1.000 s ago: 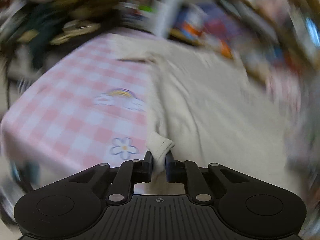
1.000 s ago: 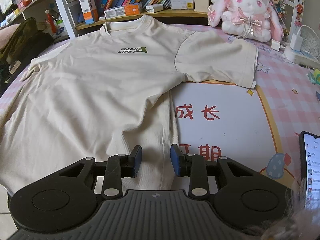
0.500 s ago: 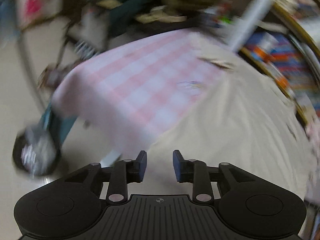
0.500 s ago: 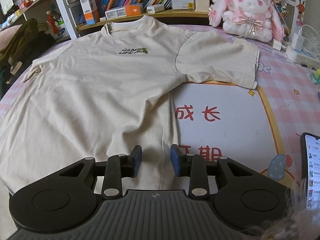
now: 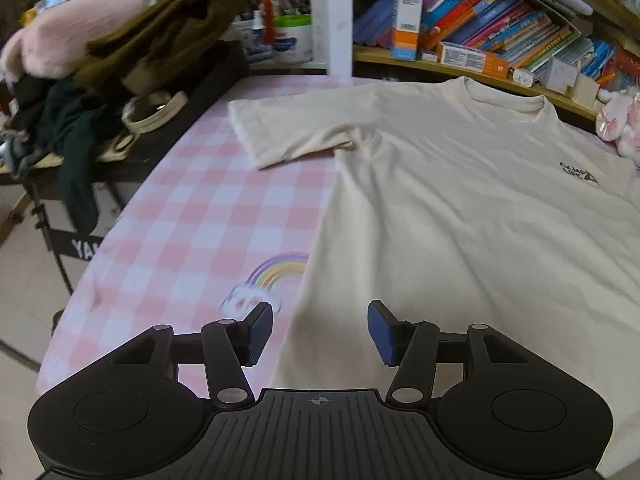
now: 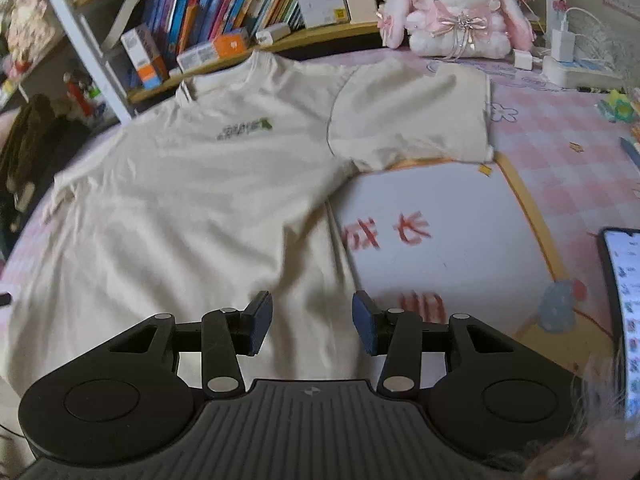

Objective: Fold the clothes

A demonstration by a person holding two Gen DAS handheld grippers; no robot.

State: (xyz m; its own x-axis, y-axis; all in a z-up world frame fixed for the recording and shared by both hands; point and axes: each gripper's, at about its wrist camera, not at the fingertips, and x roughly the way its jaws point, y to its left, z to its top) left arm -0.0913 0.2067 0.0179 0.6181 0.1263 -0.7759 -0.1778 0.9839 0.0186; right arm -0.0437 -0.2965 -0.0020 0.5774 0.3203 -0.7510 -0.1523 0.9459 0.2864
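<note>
— Cream cotton fills both my views: the T-shirt (image 5: 460, 208) lies face up and spread flat on the pink checked tablecloth (image 5: 192, 216), collar toward the bookshelf (image 5: 500, 40).

— What are your grippers doing?

— My left gripper (image 5: 320, 330) has its jaws well apart; they have just been opening. Nothing is clamped. The blue pads (image 5: 380, 332) hover over the shirt's lower left edge, one pad above the checked cloth near the rainbow print (image 5: 280, 270), the other above the fabric. I can't tell whether the tips touch the cloth.

— And the right one?

— My right gripper (image 6: 312, 324) is also apart, somewhat narrower, and its jaws have just been opening too. The shirt's right side seam runs down between the fingers, but the pads are not pressing on it.

— How does the shirt look?

— Both short sleeves are laid out sideways. The left sleeve (image 5: 296, 128) is a bit rumpled at the armpit; the right sleeve (image 6: 412, 120) overlaps the top of a white mat with red characters (image 6: 440, 240). A small green chest logo (image 6: 246, 128) faces up. Soft wrinkles run down the body.

— Anything else near it?

— A pink plush rabbit (image 6: 456, 12) sits beyond the right sleeve, and a phone (image 6: 622, 320) lies at the right edge of my right view.
</note>
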